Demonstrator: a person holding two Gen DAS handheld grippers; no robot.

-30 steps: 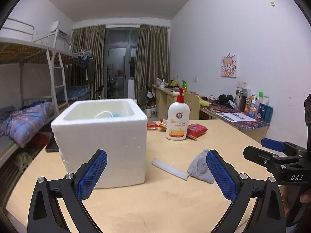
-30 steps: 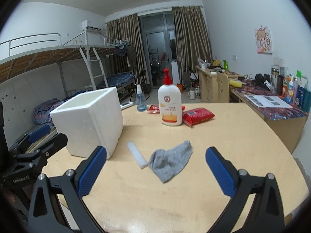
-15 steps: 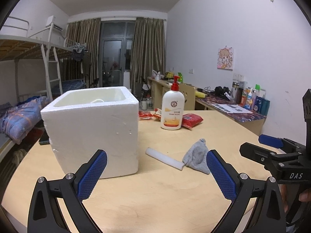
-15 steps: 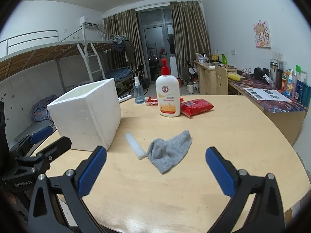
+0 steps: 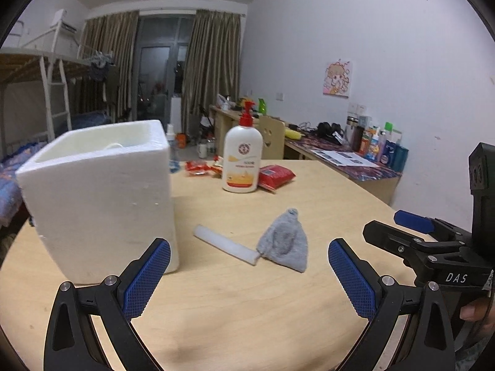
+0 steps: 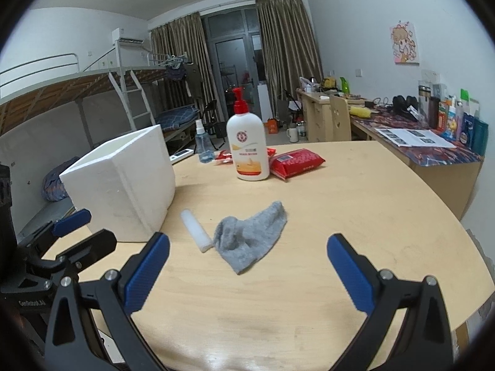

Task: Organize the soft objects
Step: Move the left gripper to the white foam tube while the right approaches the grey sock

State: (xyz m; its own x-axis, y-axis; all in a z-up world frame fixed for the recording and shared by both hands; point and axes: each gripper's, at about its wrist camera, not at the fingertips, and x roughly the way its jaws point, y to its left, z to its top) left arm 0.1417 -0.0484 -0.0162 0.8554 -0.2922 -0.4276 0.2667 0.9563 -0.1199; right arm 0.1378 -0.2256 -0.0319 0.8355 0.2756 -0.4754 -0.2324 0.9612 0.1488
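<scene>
Item: grey sock (image 6: 251, 235), one, lying crumpled on the round wooden table (image 6: 355, 216), near-centre, its near-left edge touching the end of a white foam cylinder (image 6: 196, 230) that lies just left of it. Container: white styrofoam box (image 6: 123, 179), open-topped, standing left of both, close to the cylinder but apart from it; a pale rounded object shows inside over the rim in the left view, identity unclear. Judged the likely destination for soft goods. Far side of table: white pump lotion bottle (image 6: 248, 148), red wipes packet (image 6: 295, 162), small clear spray bottle (image 6: 202, 147); none soft-goods candidates by appearance. Left gripper (image 5: 249, 275): jaws spread wide, holding nothing, low over the near table edge, facing the gap between box and sock. Right gripper (image 6: 247, 273): jaws likewise spread wide and empty, the sock lying centred ahead between its fingers. Handling, sock: judged very light, limp, non-fragile, knit surface unlikely to slip on the textured blue pads; will drape and dangle when lifted. Suggested hold: the bunched, raised fold at mid-body, pinched from above, avoiding the flat thin toe end. Handling, cylinder: light, compressible, may roll if nudged.
</scene>
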